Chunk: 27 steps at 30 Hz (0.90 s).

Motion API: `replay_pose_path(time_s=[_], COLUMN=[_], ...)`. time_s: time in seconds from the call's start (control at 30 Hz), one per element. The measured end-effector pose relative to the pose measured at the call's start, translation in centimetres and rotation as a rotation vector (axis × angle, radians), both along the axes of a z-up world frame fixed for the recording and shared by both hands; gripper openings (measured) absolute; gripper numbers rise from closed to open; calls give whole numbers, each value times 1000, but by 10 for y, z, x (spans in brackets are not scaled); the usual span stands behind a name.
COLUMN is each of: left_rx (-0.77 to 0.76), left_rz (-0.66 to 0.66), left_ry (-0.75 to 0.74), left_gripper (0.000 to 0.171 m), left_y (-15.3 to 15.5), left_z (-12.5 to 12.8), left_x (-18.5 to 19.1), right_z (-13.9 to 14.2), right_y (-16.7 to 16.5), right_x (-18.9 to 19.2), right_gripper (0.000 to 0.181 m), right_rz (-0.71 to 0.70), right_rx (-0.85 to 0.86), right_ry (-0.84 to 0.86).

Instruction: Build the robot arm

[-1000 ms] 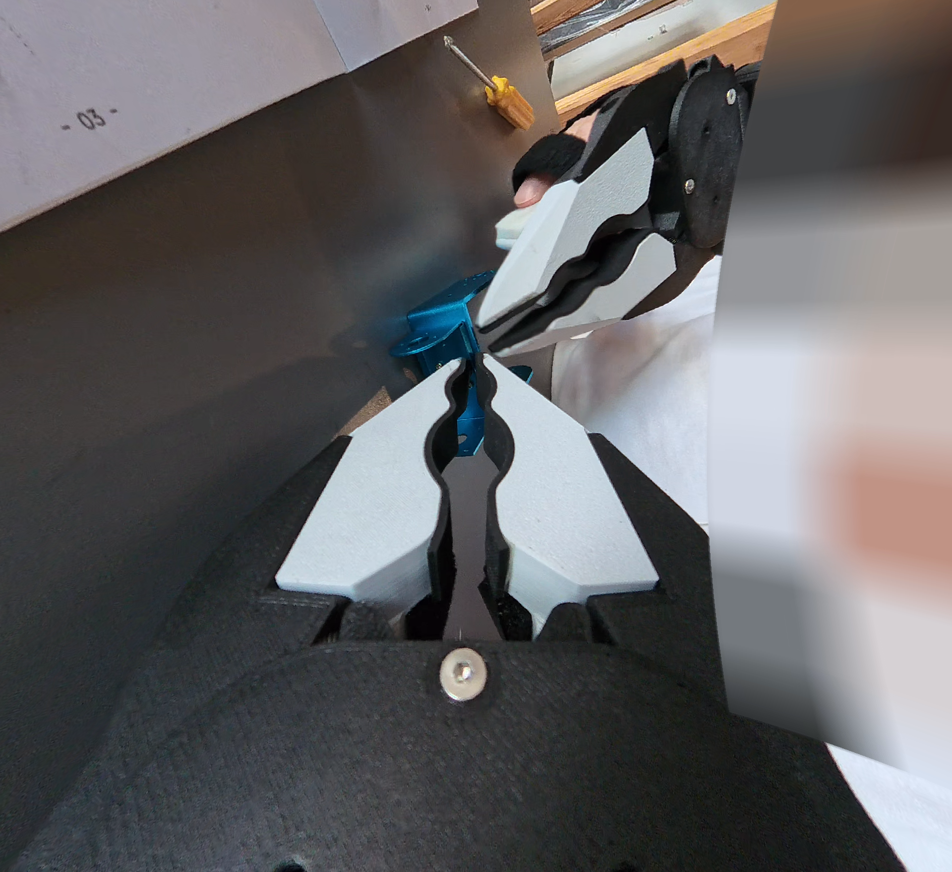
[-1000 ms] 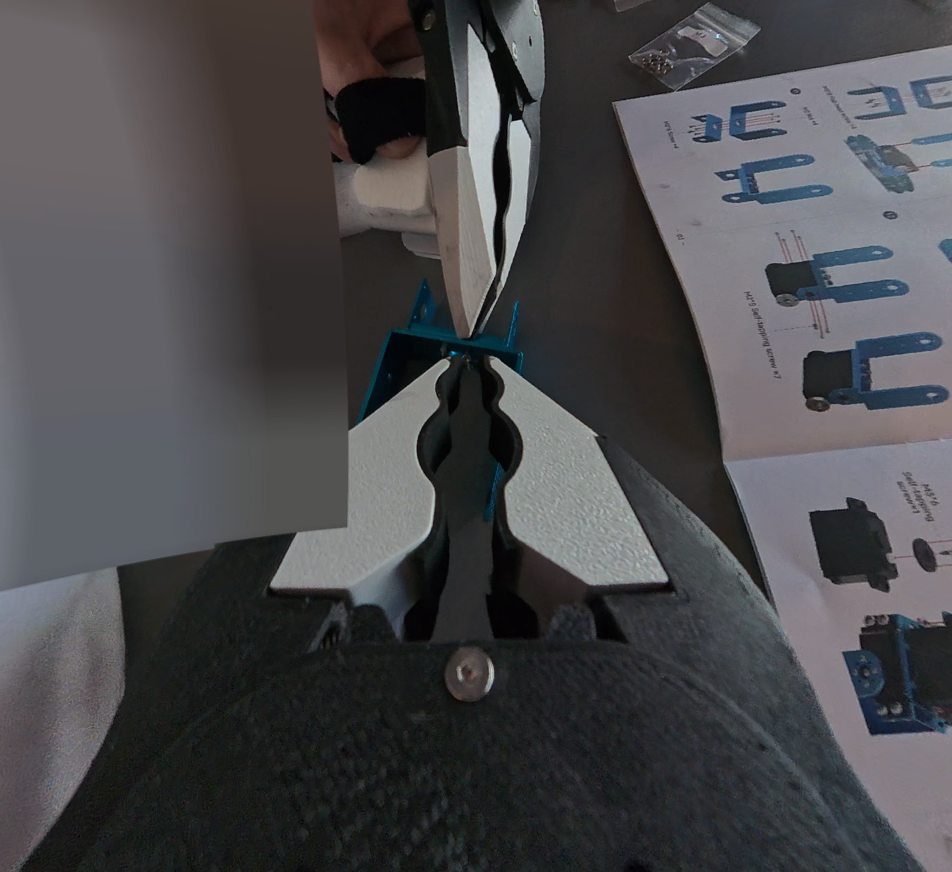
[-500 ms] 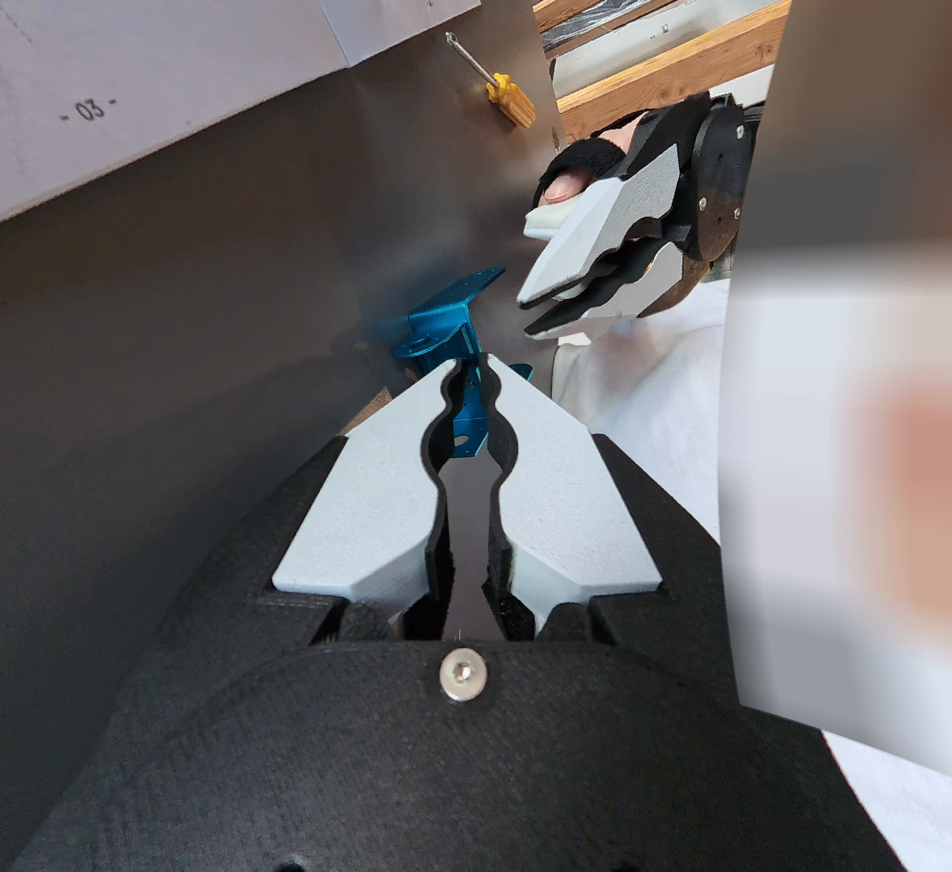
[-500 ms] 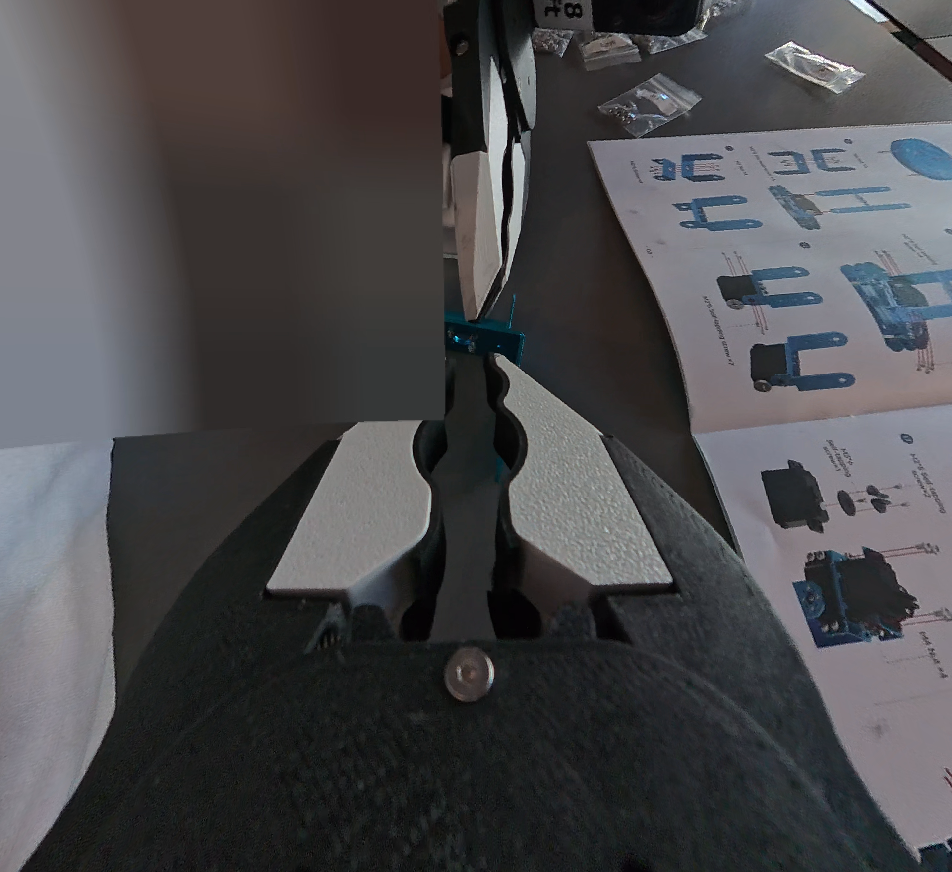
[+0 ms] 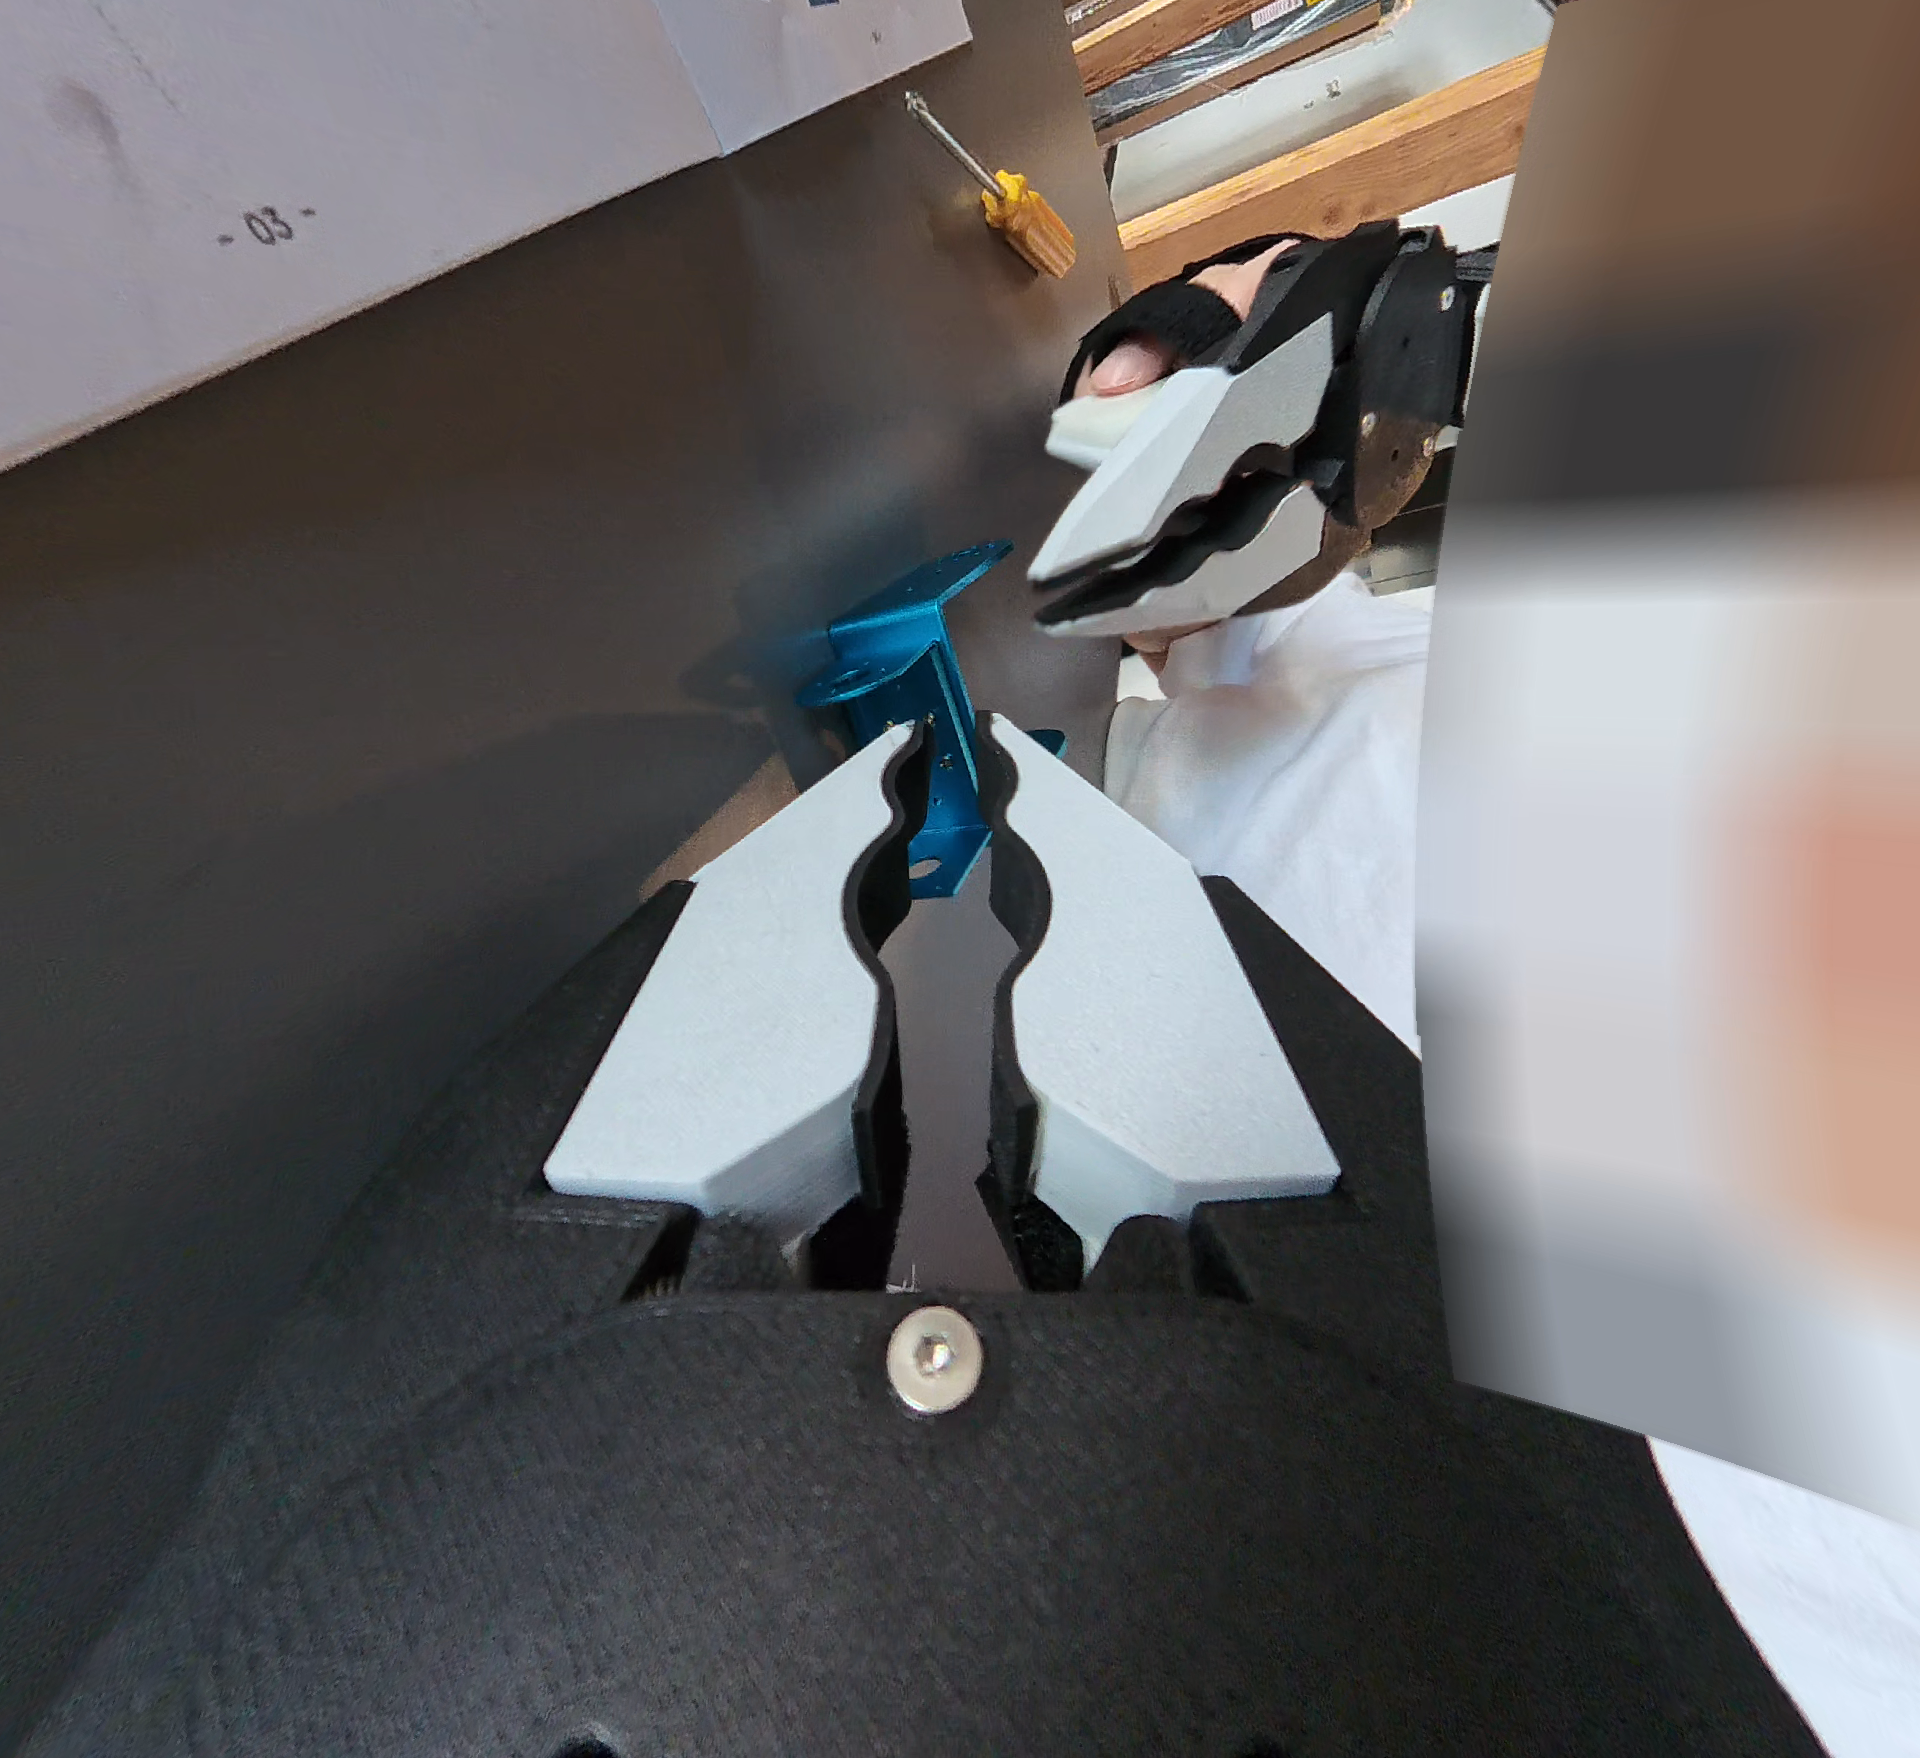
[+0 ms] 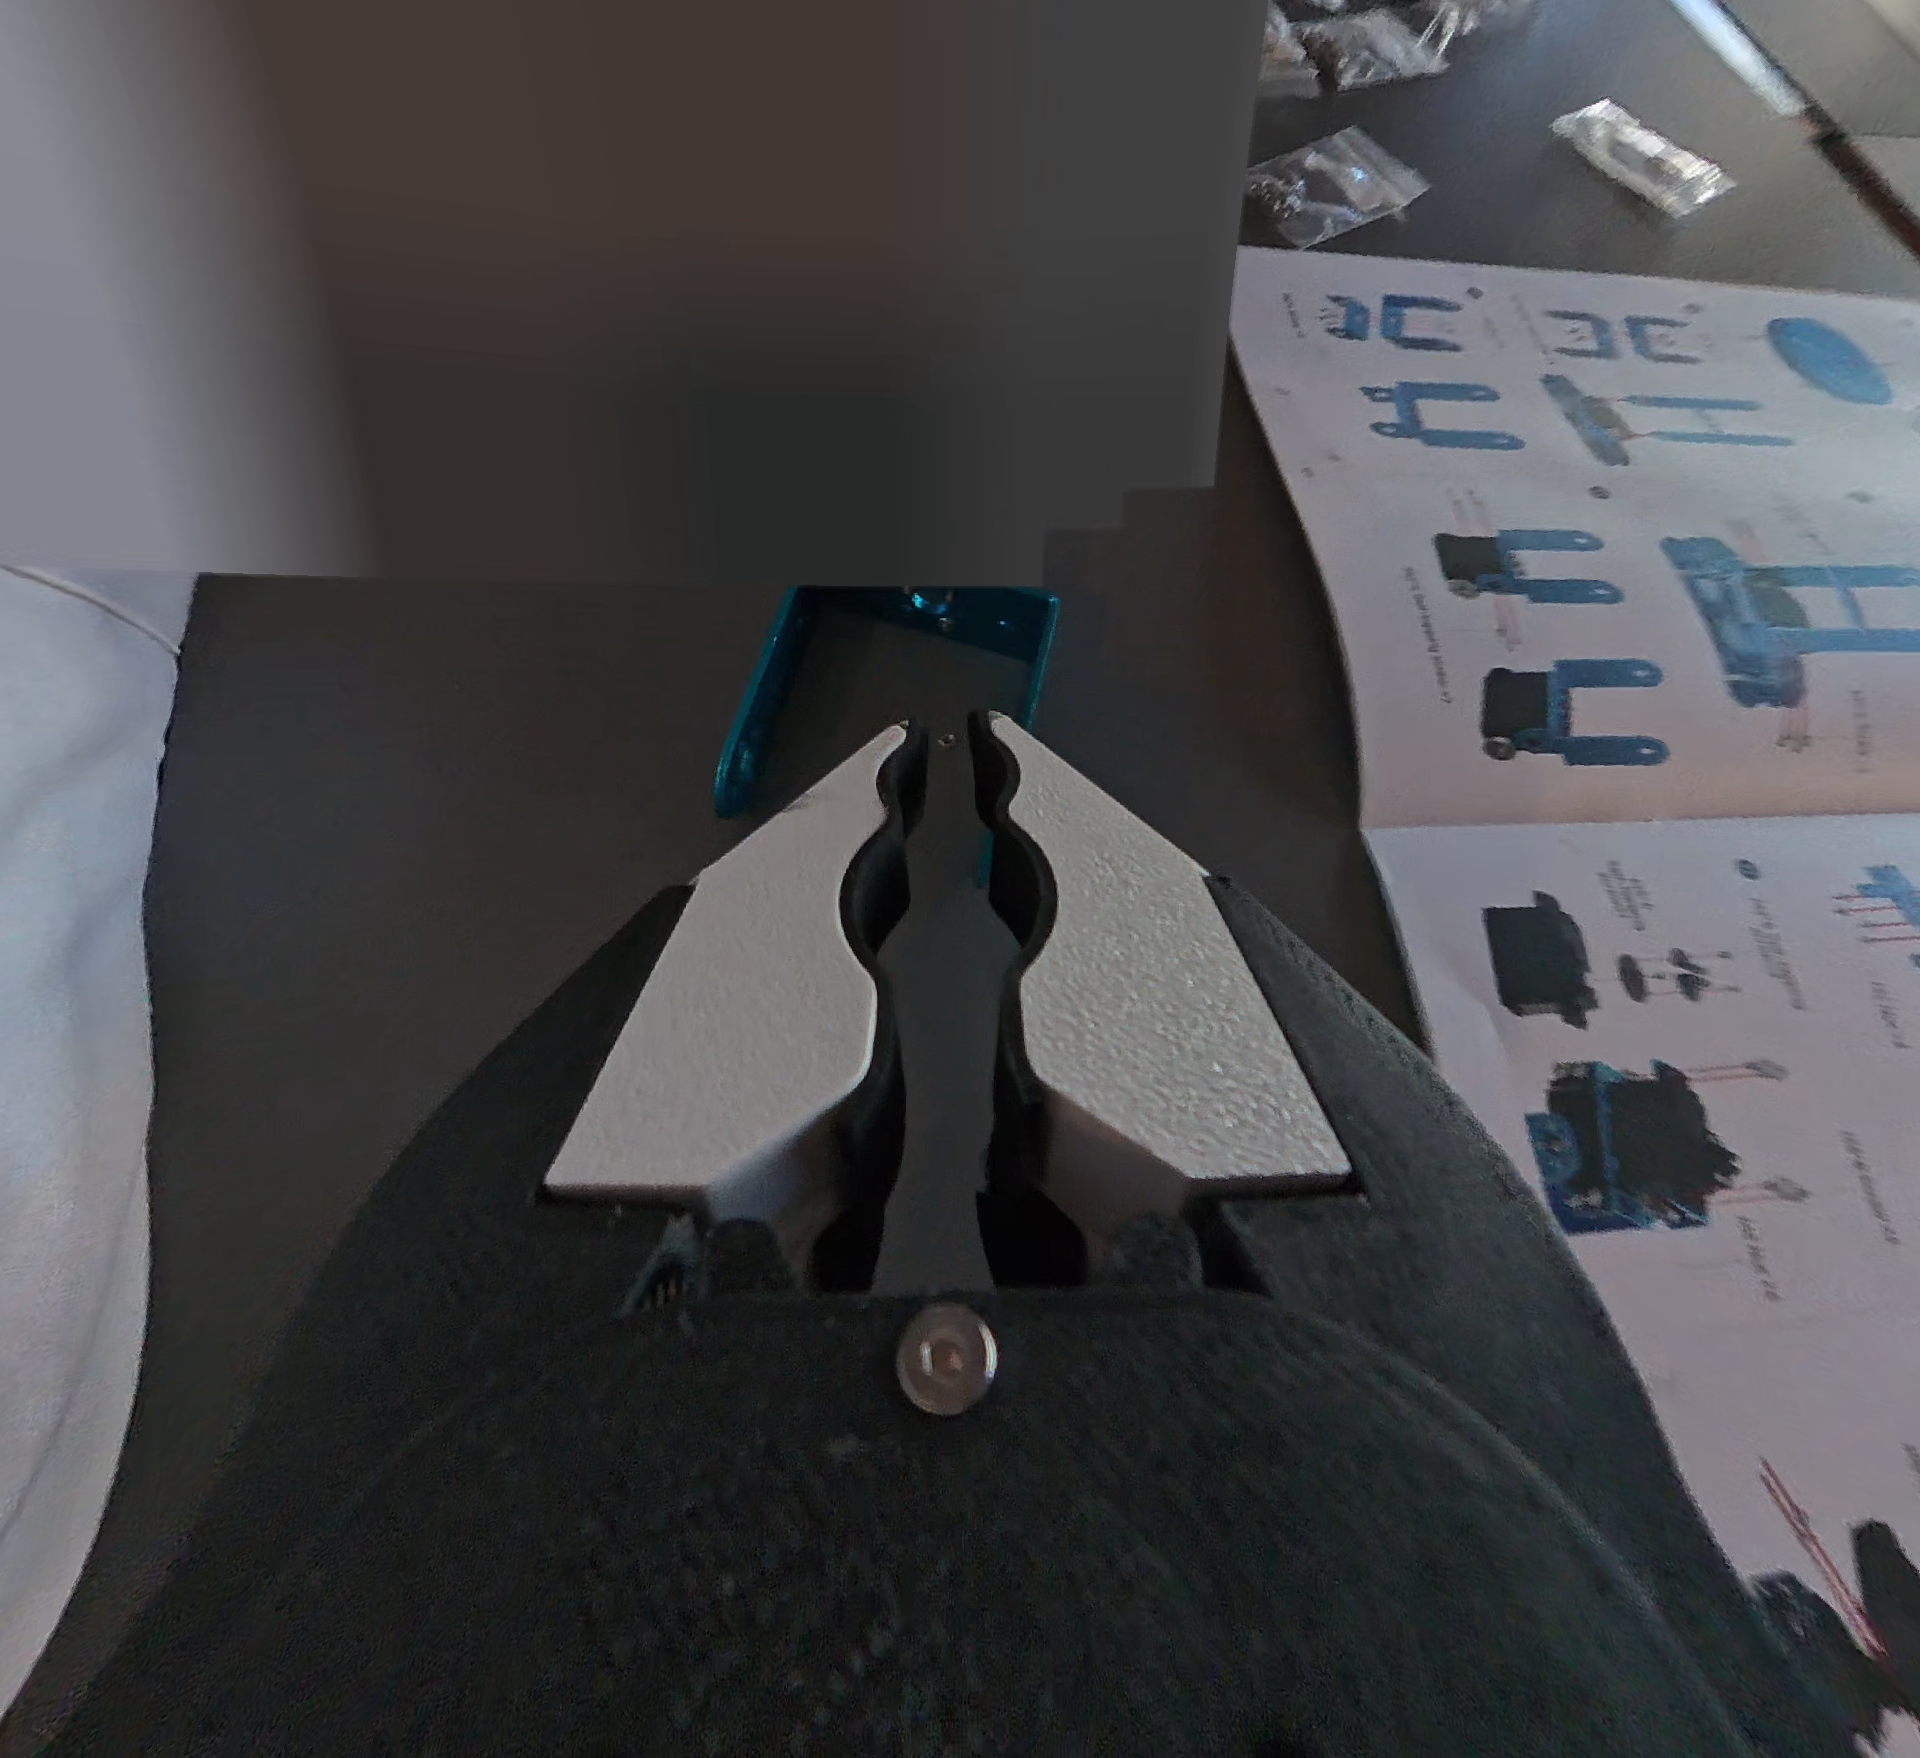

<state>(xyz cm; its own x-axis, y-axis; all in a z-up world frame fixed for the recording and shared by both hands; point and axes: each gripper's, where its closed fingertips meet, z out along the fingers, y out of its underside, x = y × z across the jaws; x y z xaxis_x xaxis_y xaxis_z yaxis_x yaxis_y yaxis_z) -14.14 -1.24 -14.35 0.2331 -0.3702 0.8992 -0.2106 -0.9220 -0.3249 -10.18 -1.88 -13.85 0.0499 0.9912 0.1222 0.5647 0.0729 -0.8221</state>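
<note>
The blue bracket (image 5: 883,643) on the tabletop (image 5: 416,669) is being straddled by the left tongs (image 5: 951,737), though whether it is being pinched cannot be told, while the right tongs (image 6: 940,732) are being held narrowly parted just beside it.

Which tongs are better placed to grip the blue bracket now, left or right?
Left, probably. The left tongs straddle an upright plate of the blue bracket; the right tongs hang apart from it, nearly closed.

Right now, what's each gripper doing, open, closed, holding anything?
Left gripper: shut on the blue bracket.
Right gripper: narrowly open, holding nothing, tips at the bracket.
</note>
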Motion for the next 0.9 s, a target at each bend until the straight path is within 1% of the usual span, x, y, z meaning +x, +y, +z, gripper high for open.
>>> replay_pose_path(time_s=[0.07,0.13,0.23,0.37,0.5,0.57,0.63,0.73,0.9], left_rx=[-1,-1,6,27,54,70,78,61,53], left_rz=[-4,-10,-8,-9,-25,-29,-31,-21,5], left_ry=[6,13,16,28,57,69,72,63,62], left_gripper=[9,13,19,20,14,12,11,11,11], left_y=[-1,-2,-3,-2,-4,-4,-4,-3,2], left_z=[0,-1,-1,-3,-6,-7,-7,-7,-7], left_x=[-1,-1,2,8,12,13,14,13,7], right_z=[10,17,11,-3,-17,-18,-19,-20,-20], right_y=[7,15,19,15,12,12,10,12,26], right_x=[7,15,22,18,13,11,9,6,-7], right_gripper=[8,10,19,21,16,9,6,4,4], right_rz=[-36,-81,-102,-86,-74,-69,-58,-56,-41], right_rx=[47,54,-3,-34,-42,-19,-9,13,29], right_ry=[43,81,75,41,-29,-39,-49,-56,-60])
